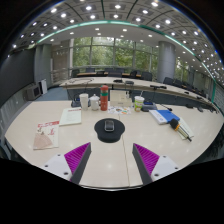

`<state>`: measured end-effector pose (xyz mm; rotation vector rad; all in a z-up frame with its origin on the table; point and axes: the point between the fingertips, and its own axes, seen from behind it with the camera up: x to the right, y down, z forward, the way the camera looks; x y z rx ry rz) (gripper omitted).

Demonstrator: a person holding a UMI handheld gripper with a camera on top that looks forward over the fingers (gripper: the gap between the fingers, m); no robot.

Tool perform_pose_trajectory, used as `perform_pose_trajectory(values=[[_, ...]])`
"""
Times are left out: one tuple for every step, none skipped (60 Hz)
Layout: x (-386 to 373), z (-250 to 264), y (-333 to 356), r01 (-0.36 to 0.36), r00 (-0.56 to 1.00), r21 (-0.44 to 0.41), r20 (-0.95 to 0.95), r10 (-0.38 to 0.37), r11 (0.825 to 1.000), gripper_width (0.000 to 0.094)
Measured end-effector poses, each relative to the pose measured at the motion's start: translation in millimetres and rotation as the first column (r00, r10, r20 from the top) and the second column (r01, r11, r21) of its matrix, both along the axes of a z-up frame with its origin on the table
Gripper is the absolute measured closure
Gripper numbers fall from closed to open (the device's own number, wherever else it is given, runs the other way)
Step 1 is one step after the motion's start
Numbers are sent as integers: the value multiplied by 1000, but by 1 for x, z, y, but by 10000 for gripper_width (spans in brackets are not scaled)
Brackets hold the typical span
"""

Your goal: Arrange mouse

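Observation:
A small grey object, apparently the mouse, lies on a dark round mat on the pale table, a short way beyond my fingers and roughly centred between them. My gripper hovers above the table's near part, open, with nothing between the fingers. The left purple pad and the right purple pad stand wide apart.
Beyond the mat stand two white cups, an orange bottle and another cup. A blue book and pens lie to the right. Papers and a pink-printed packet lie left. Chairs line the far side.

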<state>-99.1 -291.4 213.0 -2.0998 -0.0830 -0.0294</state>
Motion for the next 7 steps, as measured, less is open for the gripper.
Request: perform_pose_trajectory(values=[[0,1,-1,2,1000,2,-7,-2,1000,84],[-1,3,-2,5,1000,4,-12,-5,1000,84],[0,4,-3,7,1000,6,-17,-7,1000,83],[-1,4,-4,10,1000,9,-21,-10,1000,84],[0,5,-4,12,1000,13,-25,-11,1000,83],[0,7,-4,14,999,17,-29,-14,1000,82],[1,8,-4,17,999,22,-30,-17,1000,82]])
